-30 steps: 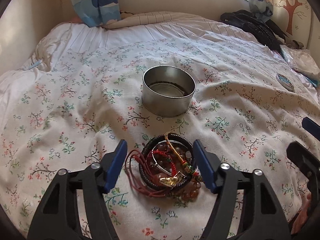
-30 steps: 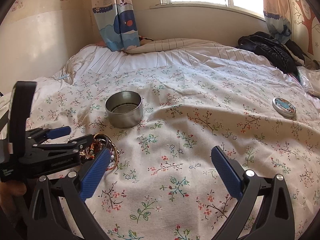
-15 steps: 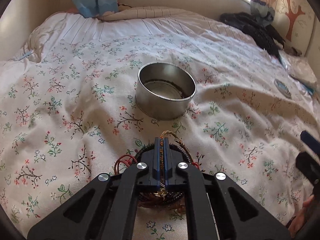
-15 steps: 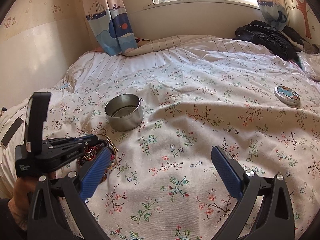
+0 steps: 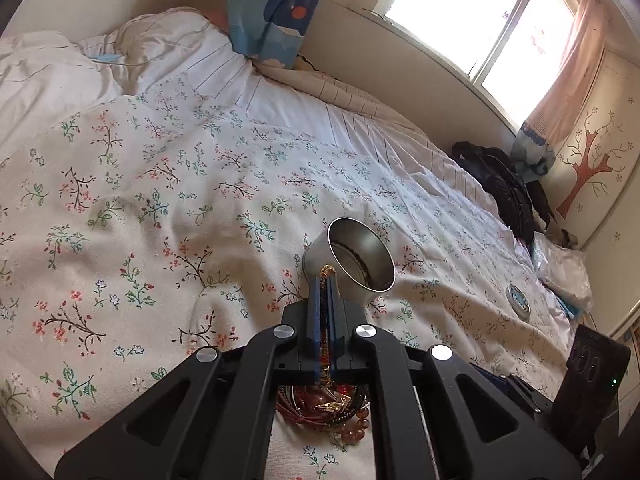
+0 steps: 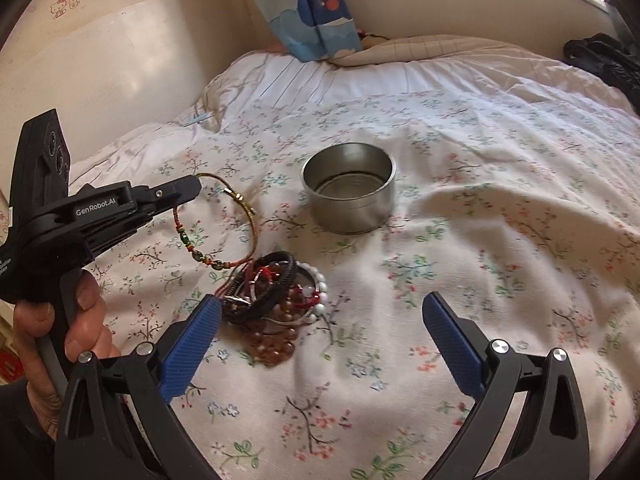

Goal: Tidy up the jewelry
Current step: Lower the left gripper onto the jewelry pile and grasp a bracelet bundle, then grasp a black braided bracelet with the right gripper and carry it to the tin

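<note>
My left gripper (image 5: 325,280) is shut on a thin gold-and-red beaded bracelet (image 6: 240,216) and holds it lifted above the bed; it also shows in the right wrist view (image 6: 192,188). The bracelet's lower end still hangs near the pile of bracelets (image 6: 276,292), which lies on the floral bedspread; the pile shows under the left gripper (image 5: 324,408). A round open metal tin (image 6: 348,196) stands behind the pile, and shows just beyond the left fingertips (image 5: 360,256). My right gripper (image 6: 320,336) is open and empty, low over the bed just in front of the pile.
A small round lid (image 5: 518,299) lies on the bedspread to the right. Black clothing (image 5: 504,188) is heaped at the far right by the wall. Pillows and a curtain (image 6: 308,8) are at the head of the bed.
My left gripper closed on the gold-and-red bracelet and lifted it off the pile, tilting upward. My right gripper moved closer to the pile and stayed open.
</note>
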Action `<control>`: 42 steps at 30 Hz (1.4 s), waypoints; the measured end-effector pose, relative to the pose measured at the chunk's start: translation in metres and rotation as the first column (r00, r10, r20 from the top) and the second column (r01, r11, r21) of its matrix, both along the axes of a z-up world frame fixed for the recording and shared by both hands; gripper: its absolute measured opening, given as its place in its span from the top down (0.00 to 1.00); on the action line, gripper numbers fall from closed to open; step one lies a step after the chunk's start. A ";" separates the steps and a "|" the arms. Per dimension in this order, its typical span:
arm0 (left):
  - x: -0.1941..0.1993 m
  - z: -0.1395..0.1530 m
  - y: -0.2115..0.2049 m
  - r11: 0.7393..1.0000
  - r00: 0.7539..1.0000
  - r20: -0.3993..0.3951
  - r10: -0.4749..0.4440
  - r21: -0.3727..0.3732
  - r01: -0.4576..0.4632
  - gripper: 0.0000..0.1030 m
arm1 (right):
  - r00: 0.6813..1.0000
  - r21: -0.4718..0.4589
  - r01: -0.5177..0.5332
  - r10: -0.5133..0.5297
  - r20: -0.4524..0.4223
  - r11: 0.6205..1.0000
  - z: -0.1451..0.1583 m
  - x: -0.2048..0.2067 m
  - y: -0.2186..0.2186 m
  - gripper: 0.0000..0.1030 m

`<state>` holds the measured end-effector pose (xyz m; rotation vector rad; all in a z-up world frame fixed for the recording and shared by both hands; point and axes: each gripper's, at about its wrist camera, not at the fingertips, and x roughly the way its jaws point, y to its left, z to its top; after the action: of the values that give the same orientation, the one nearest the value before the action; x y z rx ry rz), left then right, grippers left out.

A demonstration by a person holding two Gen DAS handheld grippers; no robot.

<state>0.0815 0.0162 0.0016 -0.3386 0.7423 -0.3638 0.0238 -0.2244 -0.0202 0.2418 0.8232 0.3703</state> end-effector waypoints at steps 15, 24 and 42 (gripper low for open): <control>-0.001 0.003 0.006 0.999 0.999 0.030 0.032 0.035 -0.033 0.97 | 0.976 0.088 -0.038 0.056 -0.210 0.995 -0.040 0.053 0.016 0.87; -0.003 0.004 0.011 0.999 0.998 0.040 0.044 0.016 -0.045 0.97 | 0.997 0.081 0.013 -0.007 -0.080 0.997 -0.008 0.022 0.000 0.90; 0.004 0.017 -0.019 0.999 0.995 0.083 -0.049 0.003 0.049 0.97 | 0.979 0.261 0.166 -0.191 0.073 0.951 0.026 0.015 -0.059 0.90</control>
<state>0.0855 -0.0024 0.0186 -0.3031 0.6700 -0.4217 0.0391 -0.2835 0.0061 0.5302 0.6502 0.3144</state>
